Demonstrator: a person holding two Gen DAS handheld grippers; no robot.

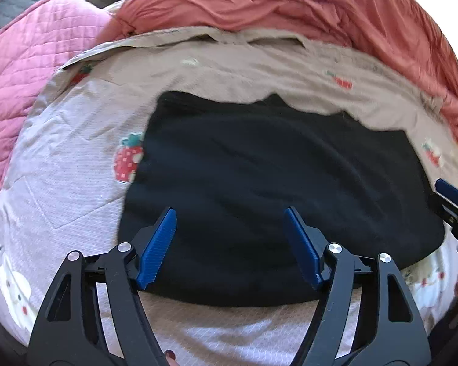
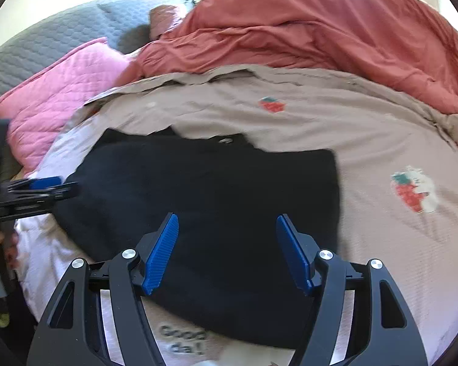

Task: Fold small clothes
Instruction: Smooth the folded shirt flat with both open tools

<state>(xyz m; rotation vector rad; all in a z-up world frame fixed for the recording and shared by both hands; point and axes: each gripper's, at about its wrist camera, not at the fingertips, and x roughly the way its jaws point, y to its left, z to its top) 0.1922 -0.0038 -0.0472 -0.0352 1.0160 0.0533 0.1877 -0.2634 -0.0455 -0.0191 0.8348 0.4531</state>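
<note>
Left wrist view: mounted behind the left gripper (image 1: 229, 213), facing steeply down and forward over the bed (image 1: 61, 158) at close range, above the left half of the black garment (image 1: 274, 183). Right wrist view: mounted behind the right gripper (image 2: 227, 218), angled down and forward, close above the garment's right half. Both views share the garment, the strawberry-print bedsheet (image 2: 381, 140), the pink quilted pillow (image 2: 61, 91) and the red duvet (image 2: 320, 30). Each view catches the opposite gripper at its frame edge.

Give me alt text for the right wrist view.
The right gripper hangs open above a folded black garment on a strawberry-print bedsheet, gripping nothing. The left gripper shows at the left edge; a rumpled coral duvet lies behind.
</note>
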